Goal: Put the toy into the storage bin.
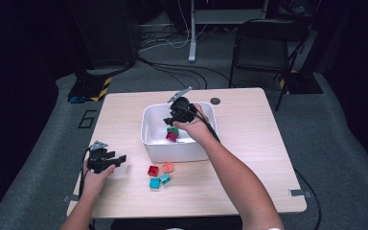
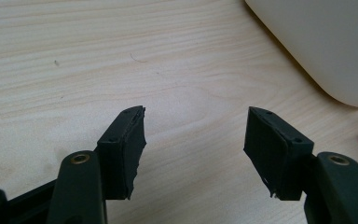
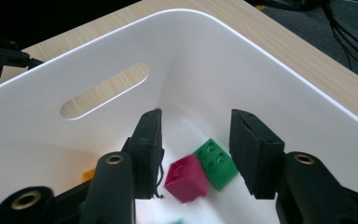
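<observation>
**Desk:** What are the fingers doing?

**Operator:** On my right gripper (image 3: 196, 154) the fingers (image 3: 254, 154) stand apart with nothing pinched. On my left gripper (image 2: 193, 149) they are spread wide over bare wood, gripping nothing.

**Desk:** Run me through the scene, biggest first.

**Operator:** The light wooden table (image 1: 249, 143) carries everything. At its middle sits the white bin (image 1: 153, 143), and my right gripper is down inside it, pointing at a corner under the slot handle (image 3: 105, 91). The left one rests low near the table's left front edge, well apart from the bin.

**Desk:** And the bricks?

**Operator:** Inside the bin, a magenta brick (image 3: 186, 178) lies between and just below my right jaws, looking slightly blurred, touching a green brick (image 3: 216, 163) beside it. In front of the bin, on the table, I see a red brick (image 1: 153, 170), an orange one (image 1: 168, 167) and two teal ones (image 1: 155, 183), clustered close together.
</observation>
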{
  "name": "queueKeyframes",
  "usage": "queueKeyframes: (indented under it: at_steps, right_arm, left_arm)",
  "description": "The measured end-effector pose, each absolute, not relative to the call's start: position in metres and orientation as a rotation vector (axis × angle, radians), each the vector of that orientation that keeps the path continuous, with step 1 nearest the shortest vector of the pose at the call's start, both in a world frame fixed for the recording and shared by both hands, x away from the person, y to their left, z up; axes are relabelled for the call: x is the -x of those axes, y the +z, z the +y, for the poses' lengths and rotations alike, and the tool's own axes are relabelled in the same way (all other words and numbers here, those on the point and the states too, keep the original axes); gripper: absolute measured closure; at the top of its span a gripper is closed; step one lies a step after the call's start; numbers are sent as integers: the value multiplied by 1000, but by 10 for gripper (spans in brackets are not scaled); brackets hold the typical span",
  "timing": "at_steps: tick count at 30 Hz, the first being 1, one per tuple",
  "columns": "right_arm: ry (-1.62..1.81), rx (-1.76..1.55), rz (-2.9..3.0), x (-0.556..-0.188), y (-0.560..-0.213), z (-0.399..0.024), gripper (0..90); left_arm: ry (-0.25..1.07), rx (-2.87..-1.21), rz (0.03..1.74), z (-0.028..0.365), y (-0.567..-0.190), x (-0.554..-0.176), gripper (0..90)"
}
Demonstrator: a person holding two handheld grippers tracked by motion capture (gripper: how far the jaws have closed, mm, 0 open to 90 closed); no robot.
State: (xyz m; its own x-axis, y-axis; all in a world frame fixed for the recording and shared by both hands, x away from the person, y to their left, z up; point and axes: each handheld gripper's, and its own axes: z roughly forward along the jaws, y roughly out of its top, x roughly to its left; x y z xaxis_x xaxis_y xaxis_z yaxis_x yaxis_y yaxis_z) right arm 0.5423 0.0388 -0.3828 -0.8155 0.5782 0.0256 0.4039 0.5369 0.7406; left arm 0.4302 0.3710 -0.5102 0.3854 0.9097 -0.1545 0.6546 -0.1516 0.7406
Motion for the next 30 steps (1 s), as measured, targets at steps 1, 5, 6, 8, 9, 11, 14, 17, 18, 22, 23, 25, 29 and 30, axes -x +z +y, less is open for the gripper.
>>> queueKeyframes:
  at_steps: [1,5,6,8,9,11,14,17,18,22,23,25,29,30]
  right_arm:
    - [1155,-819,2545,-541,-380,37,530]
    - [1210,-779,2522,-530,-365,28,515]
    - [1217,-775,2514,-527,-361,25,512]
    - [1228,-756,2510,-519,-354,20,505]
    - [1242,-745,2508,-516,-351,18,502]
    - [1254,-722,2498,-509,-346,14,498]
    - [1277,-706,2502,-497,-340,9,493]
    - [1288,-672,2505,-485,-335,6,491]
    - [1290,-667,2509,-481,-333,5,491]
    - [1302,-610,2515,-463,-329,2,493]
    - [1311,-600,2518,-459,-329,2,497]
    - [1314,-575,2525,-451,-329,2,498]
    - [1335,-550,2532,-438,-333,1,504]
    - [1339,-547,2534,-436,-334,1,507]
  left_arm:
    - [428,-1889,1349,371,-510,-430,379]
    - [428,-1886,1354,371,-510,-430,379]
    - [431,-1883,1354,371,-510,-430,379]
    - [431,-1886,1353,371,-510,-430,379]
    - [432,-1889,1353,371,-510,-430,379]
    - [430,-1897,1351,371,-510,-430,379]
    - [434,-1892,1349,371,-510,-430,379]
    - [433,-1892,1352,371,-510,-430,379]
    - [433,-1892,1352,371,-510,-430,379]
    - [433,-1895,1352,371,-510,-430,379]
    - [434,-1895,1351,371,-510,-430,379]
    - [433,-1895,1353,371,-510,-429,379]
    - [432,-1895,1354,371,-510,-429,379]
    - [435,-1895,1354,370,-510,-429,379]
